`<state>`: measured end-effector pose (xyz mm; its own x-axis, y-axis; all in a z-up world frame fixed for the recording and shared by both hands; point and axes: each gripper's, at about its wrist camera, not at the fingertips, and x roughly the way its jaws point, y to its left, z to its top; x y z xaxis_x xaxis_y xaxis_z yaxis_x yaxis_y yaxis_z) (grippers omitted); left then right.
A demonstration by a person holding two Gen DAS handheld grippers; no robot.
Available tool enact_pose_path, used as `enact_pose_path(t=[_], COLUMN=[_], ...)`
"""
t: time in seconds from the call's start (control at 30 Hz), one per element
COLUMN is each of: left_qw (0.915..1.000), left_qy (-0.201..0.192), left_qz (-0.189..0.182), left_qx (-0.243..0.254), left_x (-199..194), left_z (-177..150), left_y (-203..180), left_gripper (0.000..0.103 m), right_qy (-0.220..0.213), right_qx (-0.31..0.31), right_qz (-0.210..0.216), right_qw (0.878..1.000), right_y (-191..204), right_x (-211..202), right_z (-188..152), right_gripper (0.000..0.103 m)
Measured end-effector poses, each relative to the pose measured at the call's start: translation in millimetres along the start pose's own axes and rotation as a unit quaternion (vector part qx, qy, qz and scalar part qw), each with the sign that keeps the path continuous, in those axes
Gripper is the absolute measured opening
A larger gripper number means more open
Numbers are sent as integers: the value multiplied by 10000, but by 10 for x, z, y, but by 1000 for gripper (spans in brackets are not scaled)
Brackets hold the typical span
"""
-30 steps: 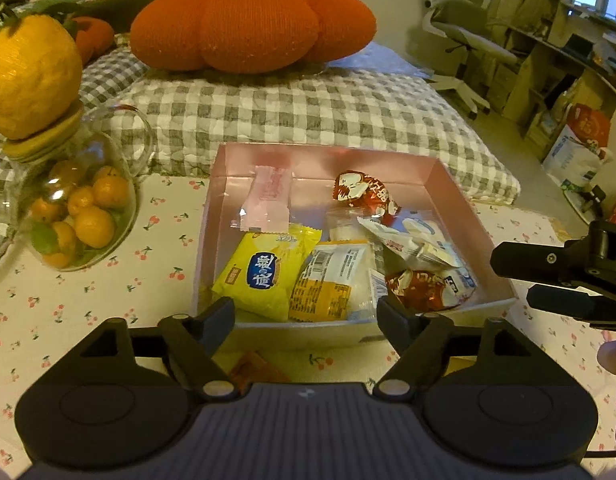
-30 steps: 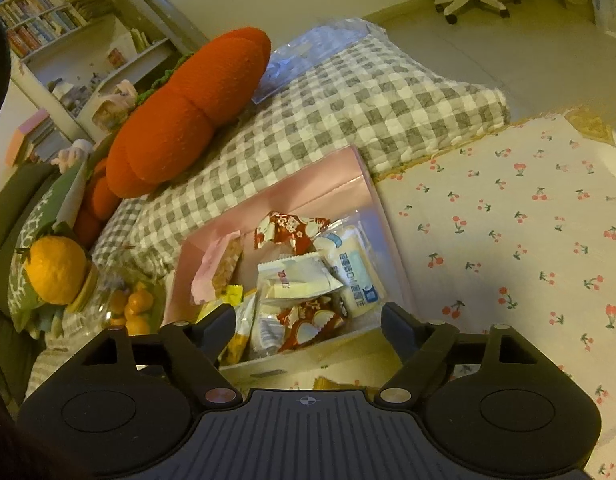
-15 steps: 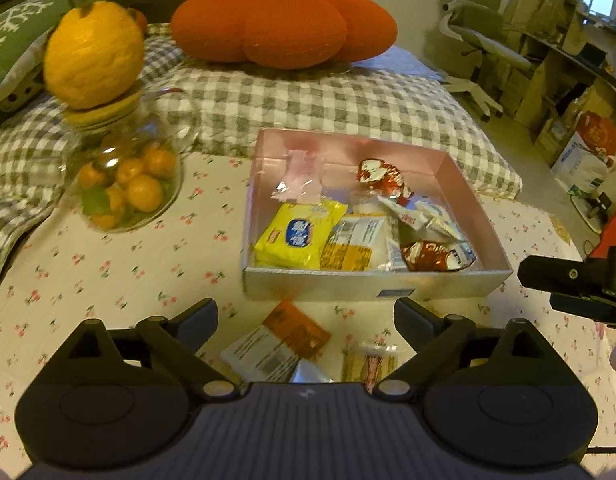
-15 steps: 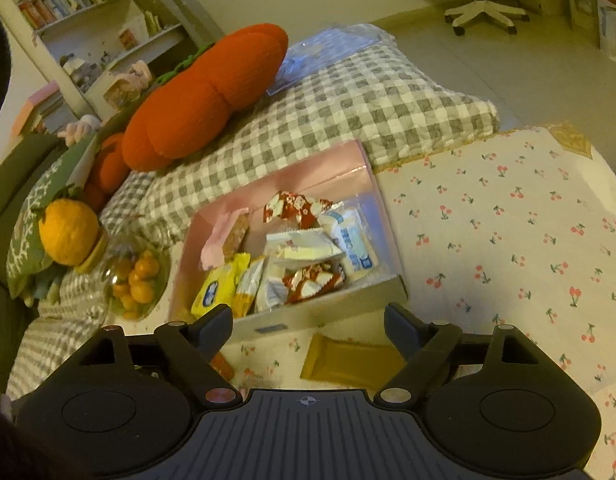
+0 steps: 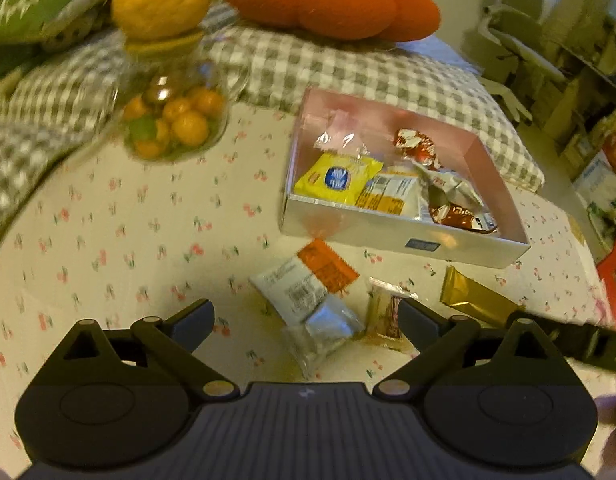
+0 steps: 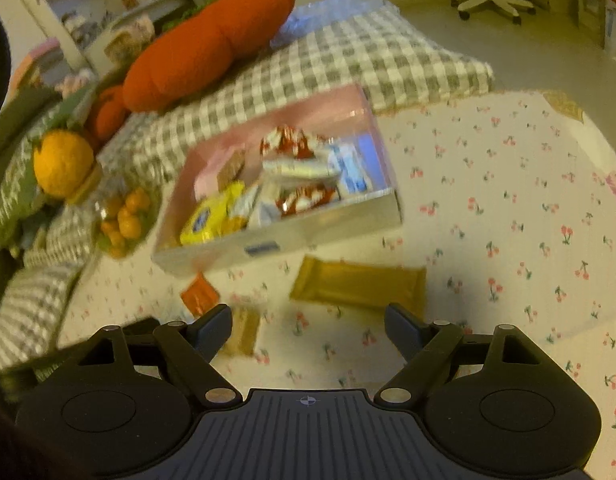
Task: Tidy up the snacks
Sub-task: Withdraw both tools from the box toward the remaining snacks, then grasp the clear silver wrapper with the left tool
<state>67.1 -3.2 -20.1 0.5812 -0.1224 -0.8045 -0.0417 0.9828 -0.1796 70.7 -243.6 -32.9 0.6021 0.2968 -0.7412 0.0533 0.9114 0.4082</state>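
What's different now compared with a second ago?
Both grippers have pulled back from the pink box, bringing loose packets before it into view: an orange-and-white packet and a gold bar. The left gripper has just been opening wider, nothing held. The right gripper stayed open and empty; the box's snacks look unmoved.

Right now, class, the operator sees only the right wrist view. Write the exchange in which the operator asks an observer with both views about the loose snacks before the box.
Operator: An orange packet is half hidden in my view. What is the rest of it?
Observer: Its near half is white, with a barcode.
Operator: Is anything else by it?
Observer: A silver packet lies against its near end.
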Motion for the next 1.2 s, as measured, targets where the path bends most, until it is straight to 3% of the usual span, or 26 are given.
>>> enact_pose_path(t=[0.1, 0.2, 0.5, 0.73, 0.9, 1.2], left_qw=[9994, 9992, 9950, 9877, 9856, 9844], left_qy=[135, 190, 224, 593, 659, 654], left_qz=[-204, -305, -537, -701, -507, -341], left_qx=[-261, -187, 813, 1269, 1470, 1599], left_x=[50, 98, 265, 344, 372, 285], left_z=[-9, -19, -34, -89, -129, -168], left_y=[25, 18, -36, -60, -50, 68], left_gripper=[96, 89, 56, 46, 30, 28], right_qy=[101, 170, 286, 370, 410, 374], right_qx=[-159, -333, -450, -371, -329, -151], right_qz=[9, -6, -69, 43, 100, 270], right_qw=[9998, 9993, 9986, 9986, 9986, 9988], right_y=[67, 122, 71, 61, 93, 202], right_x=[34, 69, 168, 246, 301, 396], right_z=[-51, -84, -120, -123, -135, -137], right_gripper=[85, 85, 85, 85, 85, 85])
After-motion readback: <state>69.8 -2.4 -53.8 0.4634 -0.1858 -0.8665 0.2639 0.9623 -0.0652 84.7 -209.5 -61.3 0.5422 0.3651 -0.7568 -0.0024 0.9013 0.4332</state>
